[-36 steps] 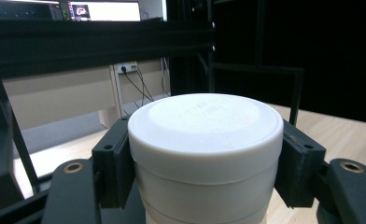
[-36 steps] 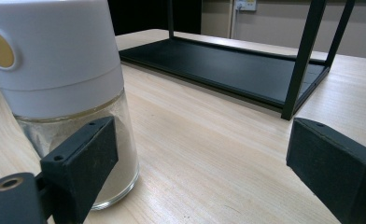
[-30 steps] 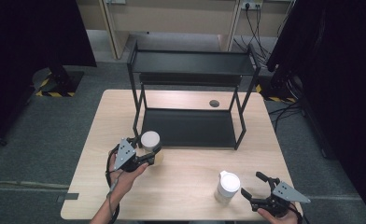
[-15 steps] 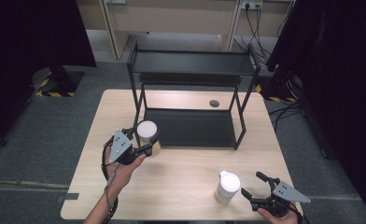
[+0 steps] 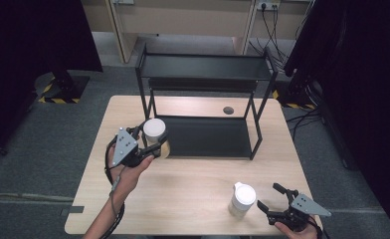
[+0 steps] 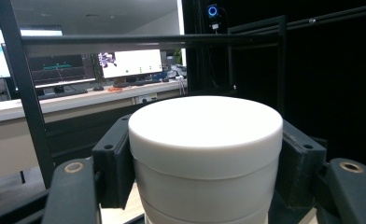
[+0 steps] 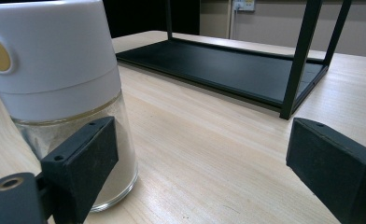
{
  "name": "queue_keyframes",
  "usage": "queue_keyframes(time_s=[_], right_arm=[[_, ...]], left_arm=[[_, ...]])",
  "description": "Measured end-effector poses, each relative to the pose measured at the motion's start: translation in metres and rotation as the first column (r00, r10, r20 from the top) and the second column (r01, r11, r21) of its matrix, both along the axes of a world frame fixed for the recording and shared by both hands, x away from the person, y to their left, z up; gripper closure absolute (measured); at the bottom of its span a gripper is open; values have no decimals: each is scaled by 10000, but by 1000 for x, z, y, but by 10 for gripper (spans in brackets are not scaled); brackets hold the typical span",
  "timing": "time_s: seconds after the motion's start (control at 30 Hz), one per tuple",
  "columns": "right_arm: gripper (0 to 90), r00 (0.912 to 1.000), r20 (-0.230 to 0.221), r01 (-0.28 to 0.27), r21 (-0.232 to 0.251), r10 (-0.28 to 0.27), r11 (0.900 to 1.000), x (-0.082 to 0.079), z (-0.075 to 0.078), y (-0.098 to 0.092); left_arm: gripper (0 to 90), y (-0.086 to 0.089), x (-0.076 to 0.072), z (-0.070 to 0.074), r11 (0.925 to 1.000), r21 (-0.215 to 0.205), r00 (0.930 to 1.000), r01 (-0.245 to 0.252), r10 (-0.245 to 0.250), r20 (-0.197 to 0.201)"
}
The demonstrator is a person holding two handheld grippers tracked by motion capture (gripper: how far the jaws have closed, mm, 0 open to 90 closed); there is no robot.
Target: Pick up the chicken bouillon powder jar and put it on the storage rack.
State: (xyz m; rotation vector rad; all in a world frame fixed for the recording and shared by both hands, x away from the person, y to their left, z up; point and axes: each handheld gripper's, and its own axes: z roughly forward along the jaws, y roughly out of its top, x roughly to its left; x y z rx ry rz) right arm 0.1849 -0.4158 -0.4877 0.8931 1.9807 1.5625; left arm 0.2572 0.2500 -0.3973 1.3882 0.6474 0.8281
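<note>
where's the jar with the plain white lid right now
In the high view it sits clamped in the left hand-held gripper, at the table's left, beside the black rack's front-left leg: jar.

The white-lidded jar (image 5: 155,134) has been lifted and carried a bit further toward the rack's (image 5: 203,84) front-left post by the left gripper (image 5: 150,148), and probably raised slightly too, hard to tell.

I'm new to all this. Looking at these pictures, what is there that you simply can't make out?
- Contents of the white-lidded jar held in the left gripper: in the left gripper view its lid and the jaws cover the body.
- Top of the white-capped glass jar: cut off by the right gripper view's upper edge.
- The small dark round mark on the wooden table: too small in the high view to identify.
</note>
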Motion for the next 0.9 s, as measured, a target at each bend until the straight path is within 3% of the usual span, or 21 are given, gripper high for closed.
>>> queue_keyframes(time_s=[0.9], right_arm=[[94, 10000, -28, 40, 17, -40, 10000, 0, 0, 0]], left_arm=[[334, -6, 16, 42, 9988, -256, 9985, -416, 425, 354]])
